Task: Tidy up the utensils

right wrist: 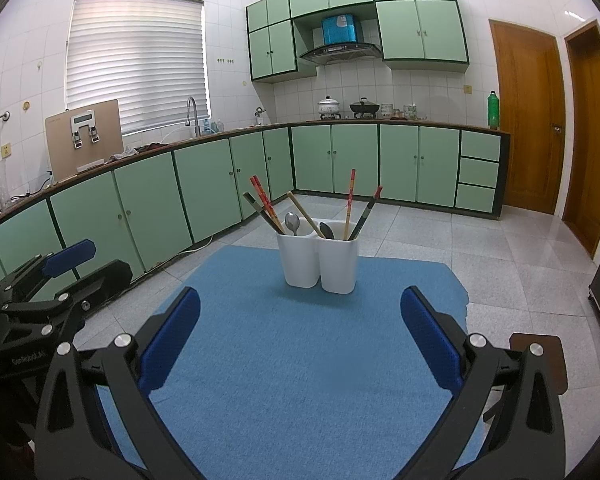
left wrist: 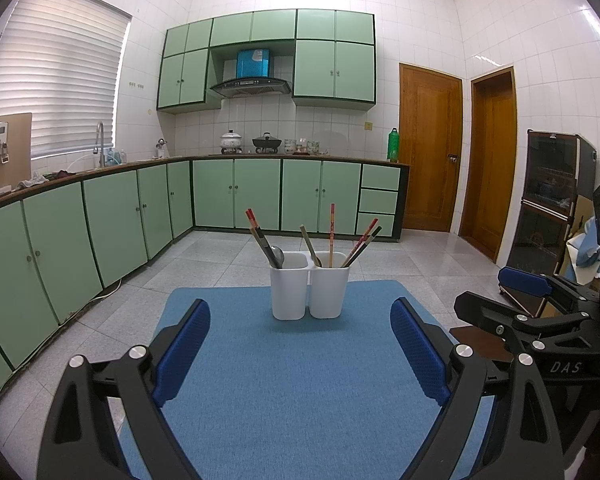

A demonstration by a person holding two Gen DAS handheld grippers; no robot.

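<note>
Two white utensil cups stand side by side at the far end of a blue mat (left wrist: 284, 380) (right wrist: 300, 340). The left cup (left wrist: 289, 288) (right wrist: 302, 258) holds red and dark chopsticks (left wrist: 260, 236) (right wrist: 265, 204) and a metal spoon (right wrist: 292, 223). The right cup (left wrist: 329, 286) (right wrist: 339, 264) holds several chopsticks (left wrist: 332, 232) (right wrist: 350, 200) and a dark spoon (right wrist: 326, 230). My left gripper (left wrist: 300, 348) is open and empty, short of the cups. My right gripper (right wrist: 300, 336) is open and empty, also short of them; it shows at the right of the left wrist view (left wrist: 496, 292).
The mat lies on a small table over a tiled floor. Green kitchen cabinets (left wrist: 236, 192) run along the back and left. Wooden doors (left wrist: 430, 148) stand at the right, with a dark cabinet (left wrist: 552, 216) beside them. A brown stool (right wrist: 540, 360) sits at the table's right.
</note>
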